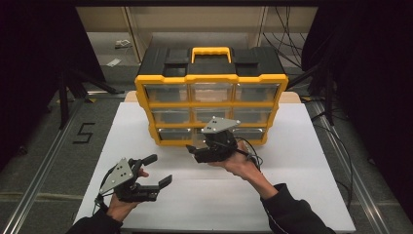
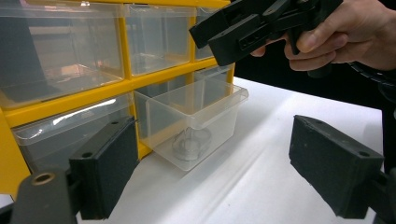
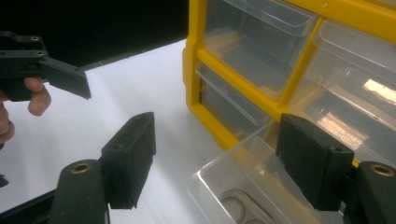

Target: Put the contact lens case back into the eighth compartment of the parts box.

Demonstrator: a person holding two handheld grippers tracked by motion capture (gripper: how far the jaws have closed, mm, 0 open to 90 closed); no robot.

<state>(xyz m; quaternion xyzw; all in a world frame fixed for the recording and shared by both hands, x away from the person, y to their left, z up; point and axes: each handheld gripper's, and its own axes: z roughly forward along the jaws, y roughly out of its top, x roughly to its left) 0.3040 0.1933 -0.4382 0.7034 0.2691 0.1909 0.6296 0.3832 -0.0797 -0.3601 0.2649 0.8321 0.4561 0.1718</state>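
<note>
The work in hand appears to centre on the pulled-out drawer in the bottom row of the yellow organiser. That drawer stands well forward of its slot, so the opening step looks done. What is left, as a judgement, is either taking out or settling the small roll on its floor and then pushing the drawer home; the pictures do not settle which.

Going left to right: the left gripper hangs over the white table, well apart from the organiser, its jaws spread wide with nothing between them. In the left gripper view the open drawer lies ahead of the left pad and between the two pads' lines, not touching either. The right gripper hovers just above and in front of the drawer, its jaws also wide and empty. In the right gripper view the drawer sits below and between the fingers, with the far pad just beside its rim; whether it touches cannot be told.

Counts: one organiser, nine clear drawers in three rows of three, one of them out; one carry handle; two grippers. The roll-like content seems to be one piece in the left gripper view, though the right gripper view hints at two rounded shapes.
</note>
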